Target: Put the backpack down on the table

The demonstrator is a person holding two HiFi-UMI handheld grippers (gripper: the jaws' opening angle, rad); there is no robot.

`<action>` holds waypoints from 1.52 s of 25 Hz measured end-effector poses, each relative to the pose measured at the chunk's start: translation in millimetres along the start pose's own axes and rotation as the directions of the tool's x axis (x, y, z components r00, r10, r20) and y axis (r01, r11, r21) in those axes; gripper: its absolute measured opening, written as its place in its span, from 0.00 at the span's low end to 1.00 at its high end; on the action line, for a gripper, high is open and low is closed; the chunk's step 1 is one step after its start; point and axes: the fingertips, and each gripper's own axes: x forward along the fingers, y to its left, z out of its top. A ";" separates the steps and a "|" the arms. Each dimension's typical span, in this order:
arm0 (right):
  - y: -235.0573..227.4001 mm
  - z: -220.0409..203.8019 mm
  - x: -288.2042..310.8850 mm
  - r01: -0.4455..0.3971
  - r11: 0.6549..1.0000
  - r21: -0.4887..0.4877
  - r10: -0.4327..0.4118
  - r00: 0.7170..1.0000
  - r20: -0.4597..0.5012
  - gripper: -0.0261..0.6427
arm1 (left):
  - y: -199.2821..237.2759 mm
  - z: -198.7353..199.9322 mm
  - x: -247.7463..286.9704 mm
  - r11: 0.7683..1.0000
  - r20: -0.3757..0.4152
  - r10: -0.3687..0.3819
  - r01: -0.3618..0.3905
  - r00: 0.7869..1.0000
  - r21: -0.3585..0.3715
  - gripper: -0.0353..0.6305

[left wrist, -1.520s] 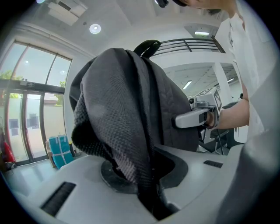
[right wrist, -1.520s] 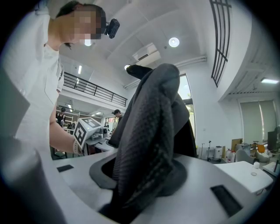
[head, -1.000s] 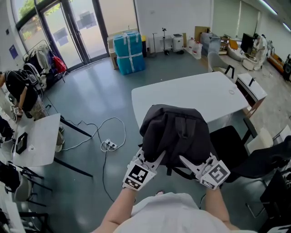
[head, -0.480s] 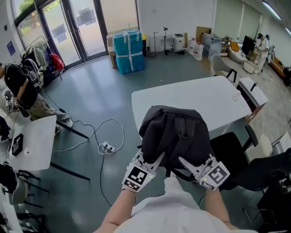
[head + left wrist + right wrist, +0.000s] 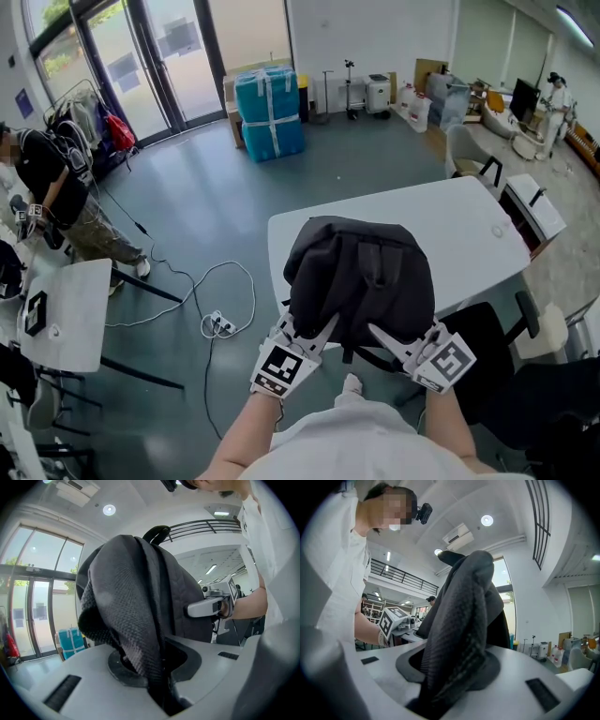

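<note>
A dark grey backpack (image 5: 361, 279) hangs in the air between both grippers, over the near edge of a white table (image 5: 450, 220). My left gripper (image 5: 314, 330) is shut on the pack's left side, fabric (image 5: 140, 634) pinched between its jaws. My right gripper (image 5: 382, 336) is shut on the pack's right side, thick fabric (image 5: 459, 653) filling its jaws. The pack's grab handle (image 5: 157, 530) sticks up at the top. From the left gripper view I see the right gripper (image 5: 208, 607) across the pack.
A black chair (image 5: 492, 333) stands at the table's near right. A power strip and white cable (image 5: 220, 314) lie on the floor at left. A small white table (image 5: 66, 314) and a person (image 5: 56, 187) are far left. Blue wrapped boxes (image 5: 269, 112) stand at the back.
The table and room have shifted in the head view as I carried the backpack sideways; more of the table now lies behind the pack. Both grips are unchanged.
</note>
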 end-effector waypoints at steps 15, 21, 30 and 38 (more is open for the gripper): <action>-116.9 -10.6 38.2 -0.021 1.000 -0.012 0.021 1.000 0.012 0.26 | 69.0 8.7 102.1 1.000 0.000 0.031 -0.031 1.000 0.001 0.17; -127.1 -18.8 59.0 -0.008 1.000 0.002 0.008 1.000 -0.002 0.26 | 89.9 -2.2 109.0 1.000 -0.013 0.014 -0.014 1.000 -0.017 0.17; -138.7 -28.1 99.6 0.059 0.998 0.024 -0.059 0.998 -0.014 0.26 | 132.0 -15.9 115.0 0.999 -0.021 -0.044 0.043 0.999 -0.015 0.17; -151.2 -51.2 128.0 0.105 0.993 0.052 -0.103 0.994 -0.040 0.26 | 159.2 -41.9 128.1 0.995 -0.033 -0.097 0.096 0.995 -0.041 0.17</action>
